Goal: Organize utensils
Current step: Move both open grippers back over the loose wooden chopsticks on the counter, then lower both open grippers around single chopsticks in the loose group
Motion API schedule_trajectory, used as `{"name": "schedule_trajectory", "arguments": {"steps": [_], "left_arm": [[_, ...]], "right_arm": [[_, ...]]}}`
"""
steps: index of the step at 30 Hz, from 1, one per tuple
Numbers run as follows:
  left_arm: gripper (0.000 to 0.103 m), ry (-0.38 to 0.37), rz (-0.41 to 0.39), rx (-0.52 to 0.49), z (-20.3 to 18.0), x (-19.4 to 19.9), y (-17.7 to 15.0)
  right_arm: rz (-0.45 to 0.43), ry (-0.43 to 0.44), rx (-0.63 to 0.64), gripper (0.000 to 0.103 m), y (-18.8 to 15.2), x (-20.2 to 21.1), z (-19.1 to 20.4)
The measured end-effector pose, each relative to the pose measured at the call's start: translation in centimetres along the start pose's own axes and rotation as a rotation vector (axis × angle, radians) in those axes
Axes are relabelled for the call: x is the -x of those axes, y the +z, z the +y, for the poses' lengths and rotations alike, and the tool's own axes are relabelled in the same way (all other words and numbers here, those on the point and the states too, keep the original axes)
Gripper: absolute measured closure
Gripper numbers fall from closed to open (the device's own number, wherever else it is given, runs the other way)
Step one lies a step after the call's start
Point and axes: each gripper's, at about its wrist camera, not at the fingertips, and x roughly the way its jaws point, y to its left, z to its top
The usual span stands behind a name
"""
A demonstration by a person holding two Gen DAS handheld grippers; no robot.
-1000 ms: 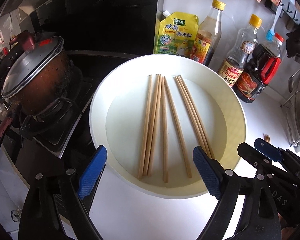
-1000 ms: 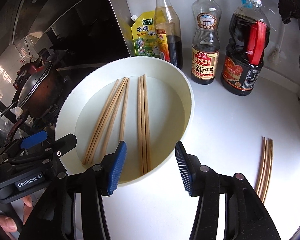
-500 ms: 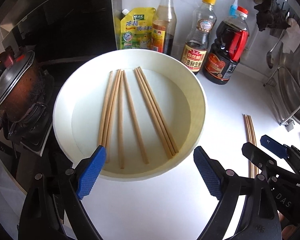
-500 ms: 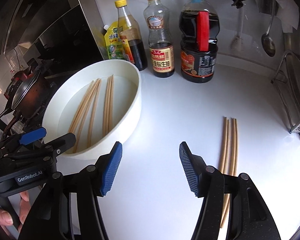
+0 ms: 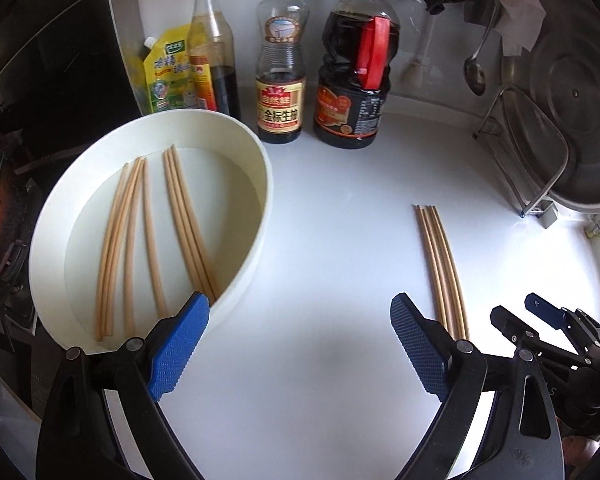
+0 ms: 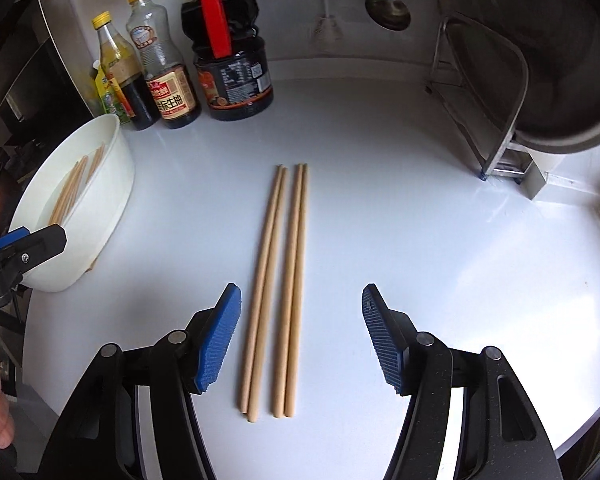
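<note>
With the right gripper (image 6: pixel 300 340) spread wide and empty above the four chopsticks (image 6: pixel 278 280) lying on the table right of the white basin (image 6: pixel 100 208), a skewed pinch could roll or scatter them.

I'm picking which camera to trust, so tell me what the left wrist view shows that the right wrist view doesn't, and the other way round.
Only the left wrist view shows the white bowl's whole inside, with seven chopsticks spread out.

Only the right wrist view shows the four counter chopsticks full length, between the open right gripper's jaws.

Both show the sauce bottles, the ladle, the bowl and the counter chopsticks.
</note>
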Motion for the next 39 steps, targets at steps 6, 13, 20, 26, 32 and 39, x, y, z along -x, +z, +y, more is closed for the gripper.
{"name": "schedule_trajectory", "arguments": {"steps": [6,13,20,26,32,39], "left_arm": [[0.011,-0.005,0.028,-0.03,-2.4,-1.7,-0.8],[0.011,0.001,0.068,-0.033,-3.5,-3.7,-1.9],[0.011,0.006,0.081,-0.039,-3.9,-4.6,-2.2],[0.011,0.005,0.09,-0.038,-4.0,-5.1,-2.1],[0.011,0.004,0.094,-0.044,-4.4,-5.5,-2.0],[0.01,-0.01,0.107,-0.044,-5.1,-6.5,-2.1]], "right_arm": [[0.017,-0.015,-0.018,0.043,-0.4,-2.1,-2.1],[0.037,-0.016,-0.008,0.043,-0.5,-4.4,-2.0],[0.06,-0.016,0.004,0.043,-0.6,-5.6,-1.7],[0.054,-0.033,0.02,0.042,-0.6,-5.8,-1.5],[0.085,-0.047,0.079,0.042,-1.1,-6.0,-0.9],[0.064,-0.062,0.062,0.042,-0.9,-6.0,-1.9]]}}
